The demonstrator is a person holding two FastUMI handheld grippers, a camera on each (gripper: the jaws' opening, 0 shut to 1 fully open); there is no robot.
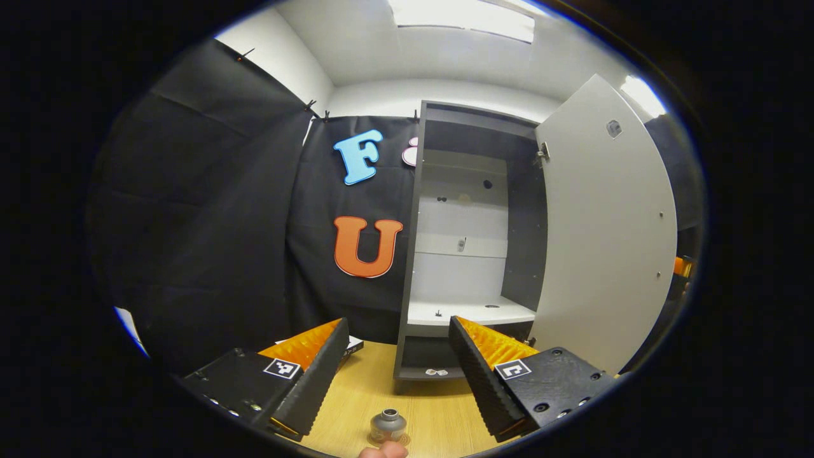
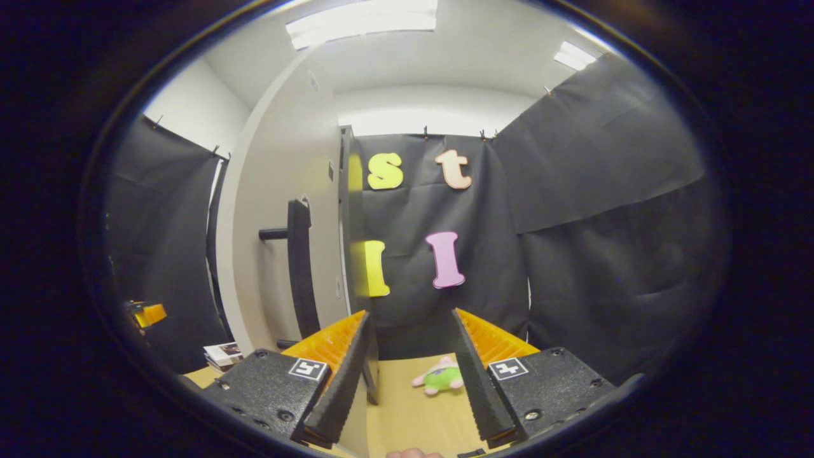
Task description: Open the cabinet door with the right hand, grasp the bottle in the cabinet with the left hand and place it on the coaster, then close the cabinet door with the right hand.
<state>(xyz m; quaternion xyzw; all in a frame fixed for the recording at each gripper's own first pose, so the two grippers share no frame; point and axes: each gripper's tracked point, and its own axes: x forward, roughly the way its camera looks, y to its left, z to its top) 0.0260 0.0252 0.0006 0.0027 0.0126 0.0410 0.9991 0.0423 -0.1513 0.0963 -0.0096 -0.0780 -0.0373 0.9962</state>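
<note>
A small grey bottle (image 1: 388, 425) stands upright on a round coaster (image 1: 402, 439) on the wooden table (image 1: 439, 407), close below my left gripper (image 1: 399, 321). That gripper is open and holds nothing. Beyond it the dark cabinet (image 1: 413, 254) stands with bare white shelves (image 1: 470, 312) and its white door (image 1: 604, 235) swung wide to the right. In the right gripper view the door's outer face (image 2: 280, 210) and dark handle (image 2: 299, 267) lie left of my open right gripper (image 2: 410, 315). Its left finger (image 2: 340, 369) overlaps the door's lower part; contact cannot be told.
A green and pink plush toy (image 2: 442, 376) lies on the table beyond the right gripper's fingers. Booklets (image 2: 222, 353) sit at the table's left in that view. A fingertip (image 1: 381, 450) shows just under the bottle. Black cloth walls close the booth.
</note>
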